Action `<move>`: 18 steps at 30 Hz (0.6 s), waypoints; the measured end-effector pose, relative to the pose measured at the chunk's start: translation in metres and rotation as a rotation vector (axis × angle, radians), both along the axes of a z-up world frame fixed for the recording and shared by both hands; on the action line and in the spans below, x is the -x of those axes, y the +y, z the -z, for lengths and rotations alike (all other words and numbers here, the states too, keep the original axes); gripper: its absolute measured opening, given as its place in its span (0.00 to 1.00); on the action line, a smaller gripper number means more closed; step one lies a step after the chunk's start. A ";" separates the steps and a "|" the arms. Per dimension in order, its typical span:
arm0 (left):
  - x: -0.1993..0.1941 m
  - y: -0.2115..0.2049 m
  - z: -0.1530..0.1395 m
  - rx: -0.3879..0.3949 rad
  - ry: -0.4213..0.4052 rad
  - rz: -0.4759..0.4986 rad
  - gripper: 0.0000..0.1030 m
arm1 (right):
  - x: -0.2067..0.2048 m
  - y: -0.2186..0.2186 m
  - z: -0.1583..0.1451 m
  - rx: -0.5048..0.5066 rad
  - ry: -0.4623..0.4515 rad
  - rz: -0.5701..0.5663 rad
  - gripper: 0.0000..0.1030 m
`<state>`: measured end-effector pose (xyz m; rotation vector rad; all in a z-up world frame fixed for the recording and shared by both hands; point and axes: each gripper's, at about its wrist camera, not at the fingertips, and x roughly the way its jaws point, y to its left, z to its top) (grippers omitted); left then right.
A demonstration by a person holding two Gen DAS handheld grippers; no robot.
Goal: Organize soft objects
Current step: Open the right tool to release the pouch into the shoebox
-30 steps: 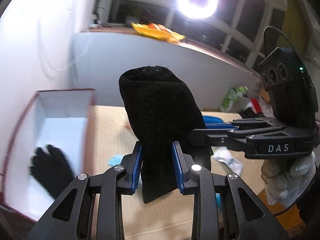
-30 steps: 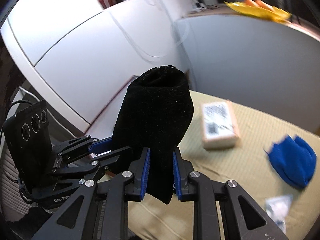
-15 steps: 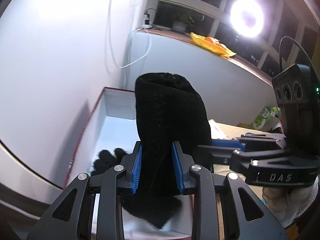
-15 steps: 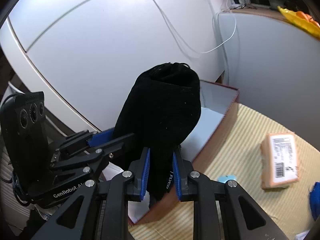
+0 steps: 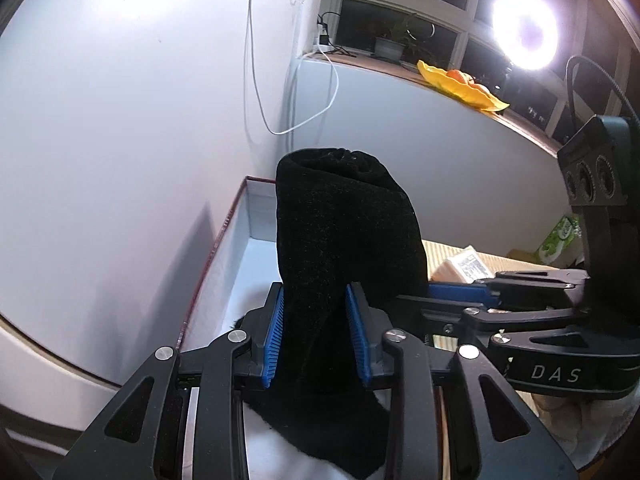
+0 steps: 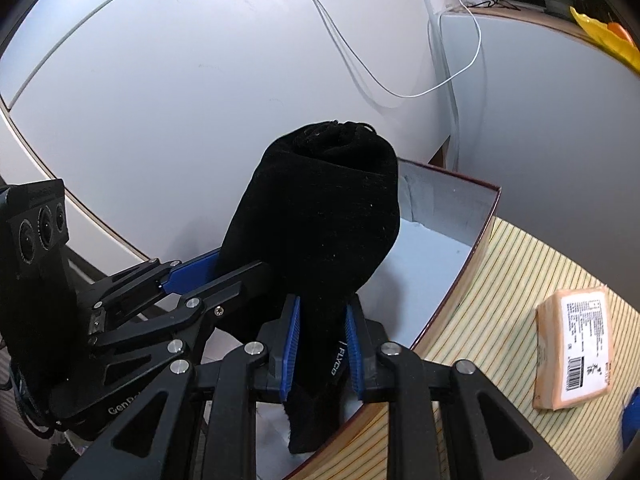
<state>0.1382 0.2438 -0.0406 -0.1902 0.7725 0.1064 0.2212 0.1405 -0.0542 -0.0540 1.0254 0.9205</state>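
Observation:
Both grippers are shut on one folded black sock (image 5: 344, 240), held upright above the open box (image 5: 240, 248). My left gripper (image 5: 316, 336) pinches the sock's lower part between its blue pads. My right gripper (image 6: 322, 352) pinches the same black sock (image 6: 320, 216) from the other side, over the box (image 6: 472, 216), which has a dark red rim and a white inside. The right gripper's body shows at the right of the left wrist view (image 5: 540, 320). The sock hides most of the box floor.
A white wall with a hanging white cable (image 6: 400, 92) stands right behind the box. A tan packet with a label (image 6: 576, 352) lies on the striped yellow mat (image 6: 500, 280). A yellow dish (image 5: 460, 88) sits on the far ledge under a ring light.
Both grippers have carried the sock leftward from above the mat to above the box. The black glove seen in the box earlier is now hidden behind the sock.

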 end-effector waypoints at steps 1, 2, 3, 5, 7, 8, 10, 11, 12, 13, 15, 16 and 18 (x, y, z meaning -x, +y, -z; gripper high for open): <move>0.000 0.000 0.000 -0.013 0.001 -0.010 0.30 | 0.002 -0.001 -0.003 0.004 -0.014 0.006 0.24; 0.001 0.000 -0.001 -0.024 -0.001 -0.019 0.31 | 0.003 -0.002 -0.006 0.007 -0.025 0.008 0.31; 0.002 0.001 -0.002 -0.027 -0.005 -0.023 0.31 | 0.005 -0.004 -0.009 0.008 -0.039 0.015 0.40; 0.006 0.003 -0.004 -0.023 -0.011 -0.033 0.33 | 0.006 -0.009 -0.014 0.010 -0.063 0.035 0.48; 0.008 0.005 -0.006 -0.015 -0.016 -0.045 0.42 | 0.006 -0.016 -0.017 0.003 -0.064 0.044 0.50; 0.009 0.006 -0.006 -0.011 -0.018 -0.051 0.49 | 0.007 -0.019 -0.018 0.002 -0.063 0.049 0.51; 0.012 0.006 -0.008 -0.002 -0.024 -0.053 0.51 | 0.009 -0.024 -0.020 0.004 -0.067 0.055 0.54; 0.014 0.005 -0.009 -0.003 -0.027 -0.053 0.51 | 0.009 -0.026 -0.020 0.006 -0.069 0.058 0.55; 0.015 0.004 -0.010 -0.005 -0.031 -0.052 0.51 | 0.010 -0.029 -0.020 0.008 -0.071 0.062 0.55; 0.016 0.002 -0.011 -0.004 -0.033 -0.051 0.51 | 0.012 -0.032 -0.020 0.008 -0.071 0.062 0.55; 0.018 -0.001 -0.012 0.001 -0.036 -0.044 0.51 | 0.011 -0.037 -0.019 0.003 -0.066 0.064 0.55; 0.019 -0.004 -0.013 0.001 -0.037 -0.038 0.51 | 0.008 -0.040 -0.016 0.003 -0.065 0.067 0.55; 0.022 -0.010 -0.015 0.001 -0.039 -0.030 0.51 | 0.009 -0.047 -0.014 0.000 -0.062 0.076 0.55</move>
